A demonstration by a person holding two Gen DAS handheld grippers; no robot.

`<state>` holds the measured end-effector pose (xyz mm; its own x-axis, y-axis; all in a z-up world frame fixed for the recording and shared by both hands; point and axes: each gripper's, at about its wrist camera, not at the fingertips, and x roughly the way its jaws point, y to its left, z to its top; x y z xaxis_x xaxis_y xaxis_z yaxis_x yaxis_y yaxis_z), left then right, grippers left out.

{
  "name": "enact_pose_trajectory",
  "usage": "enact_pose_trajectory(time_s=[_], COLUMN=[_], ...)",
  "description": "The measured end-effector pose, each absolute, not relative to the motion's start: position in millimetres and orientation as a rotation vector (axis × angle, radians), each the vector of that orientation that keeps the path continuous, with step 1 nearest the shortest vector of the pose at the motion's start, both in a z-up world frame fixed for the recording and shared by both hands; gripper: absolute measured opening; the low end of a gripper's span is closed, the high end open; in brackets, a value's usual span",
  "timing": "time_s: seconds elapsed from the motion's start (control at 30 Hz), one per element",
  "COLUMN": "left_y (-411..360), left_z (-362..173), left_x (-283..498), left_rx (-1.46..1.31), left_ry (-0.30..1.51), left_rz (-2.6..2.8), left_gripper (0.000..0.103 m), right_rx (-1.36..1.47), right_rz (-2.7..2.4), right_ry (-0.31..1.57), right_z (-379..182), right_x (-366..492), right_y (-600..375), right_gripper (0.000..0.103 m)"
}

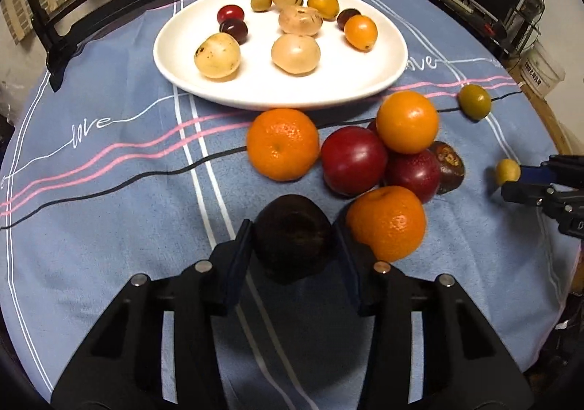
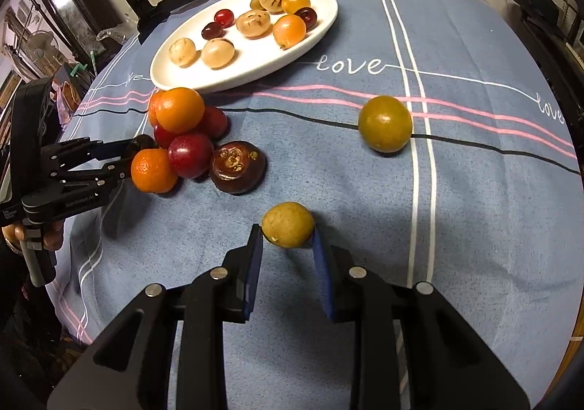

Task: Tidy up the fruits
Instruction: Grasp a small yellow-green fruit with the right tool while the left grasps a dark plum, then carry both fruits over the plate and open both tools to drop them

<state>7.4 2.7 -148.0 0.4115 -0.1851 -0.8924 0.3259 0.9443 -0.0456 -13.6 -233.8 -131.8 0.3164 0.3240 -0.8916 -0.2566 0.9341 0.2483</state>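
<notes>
Left gripper [image 1: 294,245] clamps round dark-brown fruit [image 1: 292,233] at its widest pt. Right gripper [image 2: 288,240] pinches small yellow-green fruit [image 2: 287,224]; prob light, smooth, rolls easy.

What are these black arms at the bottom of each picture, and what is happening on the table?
They are not robot arms. A person holds a two-finger tool in each hand, and a camera on each tool looks along its fingers. One picture comes from the left tool, the other from the right tool.

On the blue tablecloth stands a white plate with small fruits. In front of it lies a pile of oranges and red plums, and a green fruit lies apart.

The left tool grips a dark round fruit. The right tool grips a small yellowish fruit.
</notes>
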Motion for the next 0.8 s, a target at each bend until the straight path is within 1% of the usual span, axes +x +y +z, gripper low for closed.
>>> enact_pose_trajectory(time_s=[0.13,0.3,0.6,0.8], left_y=[3.8,7.0,-5.0,-18.0], left_z=[-131.7,-98.1,-30.6,3.1], left_x=[0.5,-6.9,-0.8,11.7], left_rx=[0.131,0.113,0.116,0.139], left_ry=[1.076,1.022,0.896,0.829], left_rz=[-0.312,-0.274,-0.245,-0.241], left_gripper=[0.045,0.045,0.045,0.045], right_rx=[0.074,0.088,0.102,0.076], right_rz=[0.396,0.426,0.518,0.556], right_ry=[1.171,1.13,0.975,0.858], right_z=[-125.4,-109.1,-44.3,2.2], right_x=[-17.4,-19.4,-14.2,1.6], right_y=[-232.3,-228.4,-211.0,-201.1], right_gripper=[0.028,0.028,0.028,0.028])
